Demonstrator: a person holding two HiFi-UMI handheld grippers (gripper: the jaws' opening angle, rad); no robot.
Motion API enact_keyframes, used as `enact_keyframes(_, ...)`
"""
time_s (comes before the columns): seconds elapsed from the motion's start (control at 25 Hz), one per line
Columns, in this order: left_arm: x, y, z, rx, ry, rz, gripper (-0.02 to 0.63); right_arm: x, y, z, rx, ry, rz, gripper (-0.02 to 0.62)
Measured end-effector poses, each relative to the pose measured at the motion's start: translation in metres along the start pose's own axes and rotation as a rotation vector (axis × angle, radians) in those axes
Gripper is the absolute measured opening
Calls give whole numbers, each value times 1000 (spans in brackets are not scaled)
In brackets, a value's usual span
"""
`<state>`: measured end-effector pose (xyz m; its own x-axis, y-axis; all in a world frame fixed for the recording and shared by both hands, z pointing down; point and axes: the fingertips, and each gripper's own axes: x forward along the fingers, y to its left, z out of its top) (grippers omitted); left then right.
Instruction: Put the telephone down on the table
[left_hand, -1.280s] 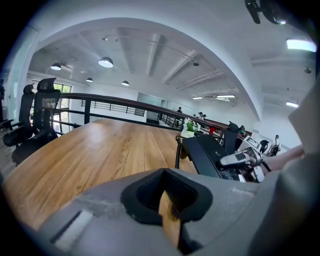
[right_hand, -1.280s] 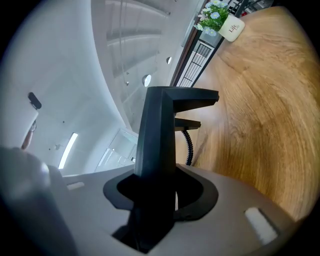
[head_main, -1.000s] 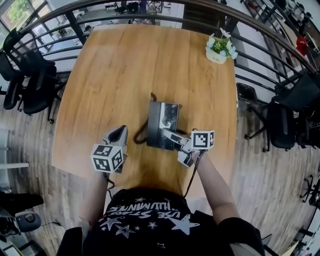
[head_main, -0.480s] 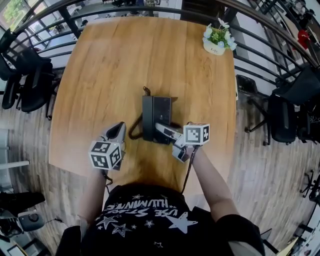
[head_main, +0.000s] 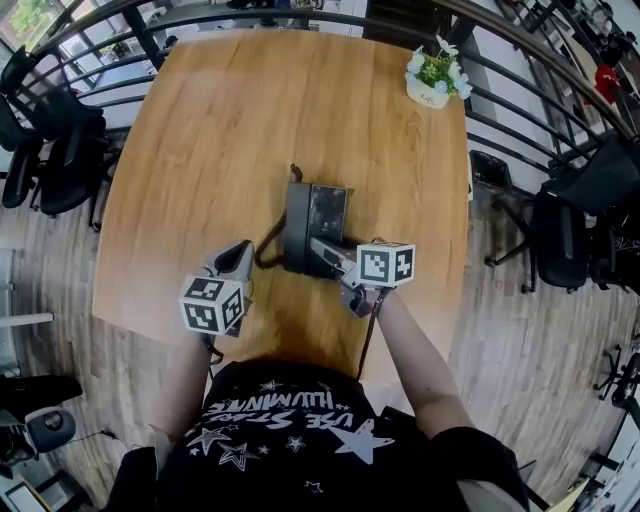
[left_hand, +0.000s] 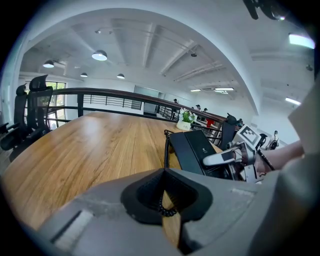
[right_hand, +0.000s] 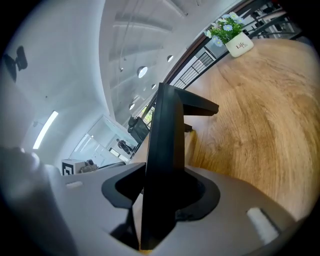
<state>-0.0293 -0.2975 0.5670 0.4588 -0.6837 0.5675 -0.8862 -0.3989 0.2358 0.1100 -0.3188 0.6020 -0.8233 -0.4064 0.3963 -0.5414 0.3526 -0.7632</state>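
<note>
The black telephone (head_main: 318, 222) lies on the wooden table (head_main: 250, 120), handset along its left side, its coiled cord (head_main: 266, 252) looping off its near left corner. My right gripper (head_main: 327, 251) reaches its near right edge. In the right gripper view that edge (right_hand: 162, 150) stands between the jaws, which have just been opening; a dark gap shows on its left side, so the right gripper (right_hand: 160, 202) is open around it. My left gripper (head_main: 240, 262) hovers left of the phone, shut and empty (left_hand: 163, 172). The left gripper view shows the telephone (left_hand: 192, 150) and the right gripper (left_hand: 225, 157).
A small potted plant (head_main: 435, 75) stands at the table's far right corner, also seen as the plant (right_hand: 232, 32). A curved railing (head_main: 520, 110) runs round the table. Office chairs stand at the left (head_main: 55, 150) and the right (head_main: 575, 230).
The telephone's face, bright and tilted a second ago, now lies darker and flatter on the table. My right gripper has rolled at its edge. The left gripper has barely shifted.
</note>
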Motion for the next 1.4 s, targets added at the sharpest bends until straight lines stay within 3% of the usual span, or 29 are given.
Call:
enact_keyframes(0.28,-7,-7,-7,-4,-3,-7,2,-2,-6,2,-83,19,-64,234)
enact_keyframes(0.64,-12,-9,-15,-12,-8,-24,2,-7,-21,-3,-74,48,-133,296)
enact_keyframes(0.84,-15,-9,-15,-6,-20,-30,2,-13,-25,-1,-147,44,-230,319)
enact_keyframes(1.08,-31,-9,-15,-3,-44,-36,2,-26,-23,-4,-194,23,-355,300)
enact_keyframes(1.2,-41,-7,-17,0,-53,-36,2,-35,-21,-5,-201,7,-427,259)
enact_keyframes(1.4,-61,-7,-18,6,-69,-42,2,-55,-4,0,-243,-98,-502,199)
